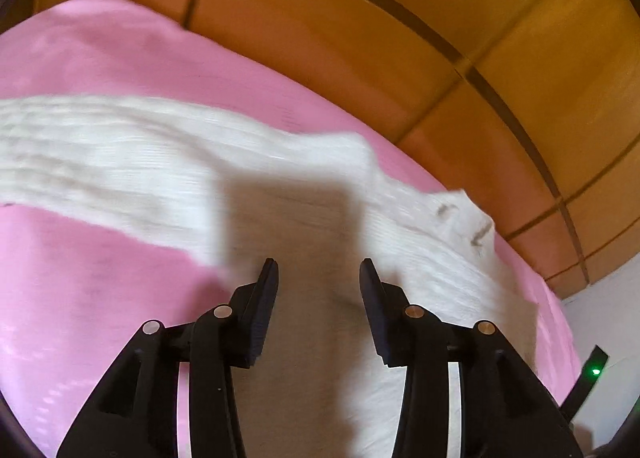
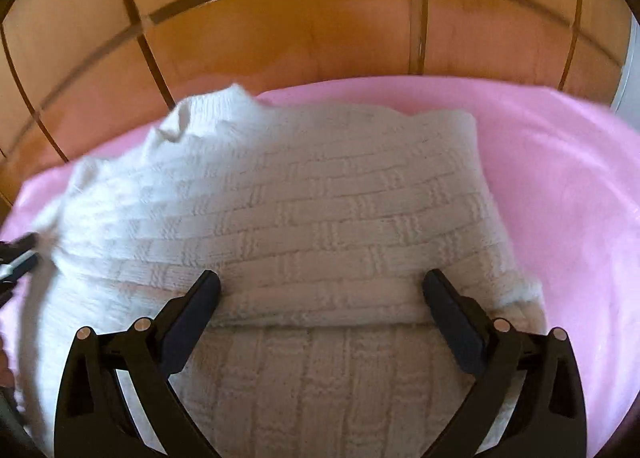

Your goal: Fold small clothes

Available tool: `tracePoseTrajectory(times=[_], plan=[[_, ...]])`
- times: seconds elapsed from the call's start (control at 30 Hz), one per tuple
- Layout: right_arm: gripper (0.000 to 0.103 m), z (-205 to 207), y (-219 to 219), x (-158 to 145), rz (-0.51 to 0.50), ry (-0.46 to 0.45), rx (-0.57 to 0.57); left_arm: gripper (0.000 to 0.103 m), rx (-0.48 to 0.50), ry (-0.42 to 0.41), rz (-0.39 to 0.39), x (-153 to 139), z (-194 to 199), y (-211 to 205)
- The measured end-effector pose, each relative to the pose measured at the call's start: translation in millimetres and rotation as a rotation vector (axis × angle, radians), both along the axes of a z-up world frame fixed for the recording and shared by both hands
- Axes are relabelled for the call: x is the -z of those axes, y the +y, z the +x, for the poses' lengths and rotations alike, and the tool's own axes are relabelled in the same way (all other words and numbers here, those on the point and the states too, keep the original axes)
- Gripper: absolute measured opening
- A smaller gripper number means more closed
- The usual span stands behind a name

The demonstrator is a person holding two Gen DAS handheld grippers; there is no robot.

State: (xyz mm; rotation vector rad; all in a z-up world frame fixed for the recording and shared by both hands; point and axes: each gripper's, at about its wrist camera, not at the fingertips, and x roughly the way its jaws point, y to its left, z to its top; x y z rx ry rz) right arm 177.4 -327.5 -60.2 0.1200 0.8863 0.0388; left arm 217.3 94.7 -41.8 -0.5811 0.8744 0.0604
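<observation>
Only R view shows sweater (image 2: 304,209) fold edge.

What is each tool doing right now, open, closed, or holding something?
Left tool: open, nothing between its fingers, above the white knitted garment.
Right tool: open wide, holding nothing, over the same garment.

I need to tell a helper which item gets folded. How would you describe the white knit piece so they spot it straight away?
Find the pink sheet in front of the wooden panelled wall. Lying on it is the white knitted garment, partly folded over itself. Its raised basket-weave texture and cream-white colour set it apart from the smooth pink cloth around it.
</observation>
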Motion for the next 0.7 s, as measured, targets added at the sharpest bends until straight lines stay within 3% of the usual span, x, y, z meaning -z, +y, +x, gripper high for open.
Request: tracePoseTrajectory(times=[0.2,0.3,0.5,0.6,0.7], plan=[[0.101,1.8,4.0,3.9,-0.037,-0.004,0.004,0.041,-0.194,-0.002,-0.02,-4.0,-57.7,87.2],[0.101,-1.2,4.6,3.6,-0.045,-0.01,0.008,0.041,-0.317,0.016,-0.074,1.6,-84.5,138.3],[0.101,-1.4,15.3,2.5,-0.113,-0.018,0.018,0.041,-0.599,-0.046,-0.201,8.7,-130.5,229.5],[0.101,-2.1,17.9,2.5,-0.135,-0.023,0.019,0.041,-0.686,-0.056,-0.236,13.4,-139.9,258.4],[0.101,-2.3,15.8,2.7,-0.126,-0.023,0.019,0.041,-0.743,-0.075,-0.322,20.8,-144.8,284.2]])
